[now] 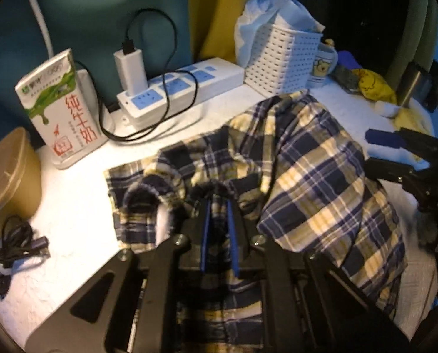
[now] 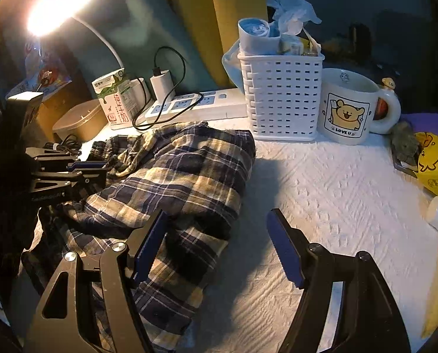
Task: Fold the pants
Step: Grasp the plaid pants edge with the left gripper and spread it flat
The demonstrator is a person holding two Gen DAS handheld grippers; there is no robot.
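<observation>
The plaid pants (image 1: pixel 307 170), navy, white and yellow, lie bunched and partly folded on the white table cover (image 1: pixel 78 211). My left gripper (image 1: pixel 219 203) is shut on a fold of the pants near their near edge. In the right wrist view the pants (image 2: pixel 183 173) lie at the left, and the left gripper (image 2: pixel 86 170) is seen from the side, clamped on the cloth. My right gripper (image 2: pixel 216 223) is open and empty, its left finger over the pants' right edge. It also shows at the right of the left wrist view (image 1: pixel 395 147).
A milk carton (image 1: pixel 60 108), power strip (image 1: pixel 180 88) with charger and cable, white basket (image 1: pixel 280 58), bear mug (image 2: pixel 348 106), brown box (image 1: pixel 4 176), coiled cable (image 1: pixel 10 253) and yellow bag (image 2: pixel 436 161) ring the pants. A lamp (image 2: pixel 60 0) shines at the upper left.
</observation>
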